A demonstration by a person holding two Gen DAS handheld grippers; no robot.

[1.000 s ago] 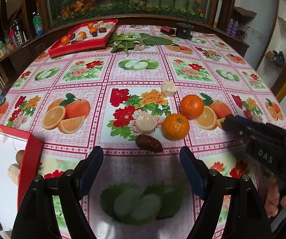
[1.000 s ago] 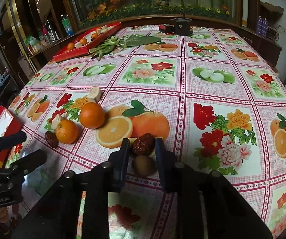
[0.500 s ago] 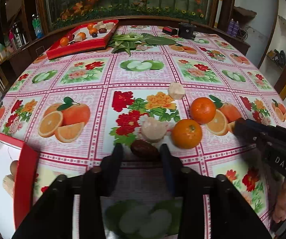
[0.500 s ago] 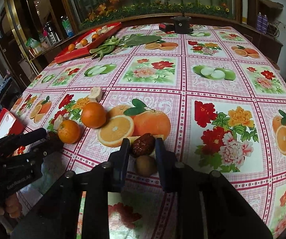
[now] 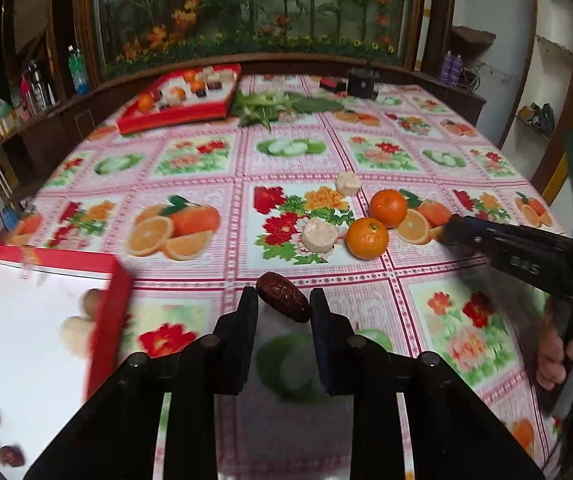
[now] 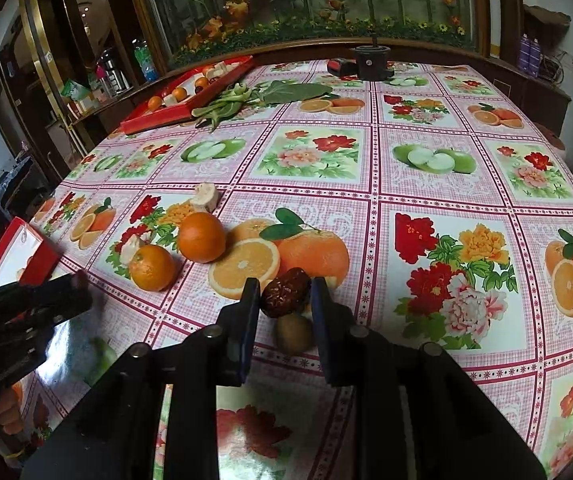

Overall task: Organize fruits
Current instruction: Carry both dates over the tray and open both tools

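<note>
My left gripper point(image 5: 284, 308) has its jaws closing on a dark red date point(image 5: 283, 302), which sits pinched crosswise at the fingertips over the flowered tablecloth. A red-rimmed white tray point(image 5: 106, 320) with a few small fruits lies just to its left. My right gripper point(image 6: 285, 300) is shut on another red date point(image 6: 286, 292), with a small brown kiwi-like fruit point(image 6: 295, 333) on the cloth below it. Two oranges point(image 5: 367, 238) point(image 5: 388, 208) and two pale white pieces point(image 5: 319, 234) point(image 5: 348, 183) lie between the grippers.
At the far left of the round table stands a second red tray point(image 6: 154, 120) holding sorted fruit. Green vegetables point(image 6: 226, 100) lie beside it, and a black device point(image 6: 373, 62) sits at the back edge. A hand point(image 5: 558, 360) holds the right gripper's handle.
The left jaws went from wide open to shut around the date, then drew back with it toward the near red tray. The right gripper kept still with its date.
</note>
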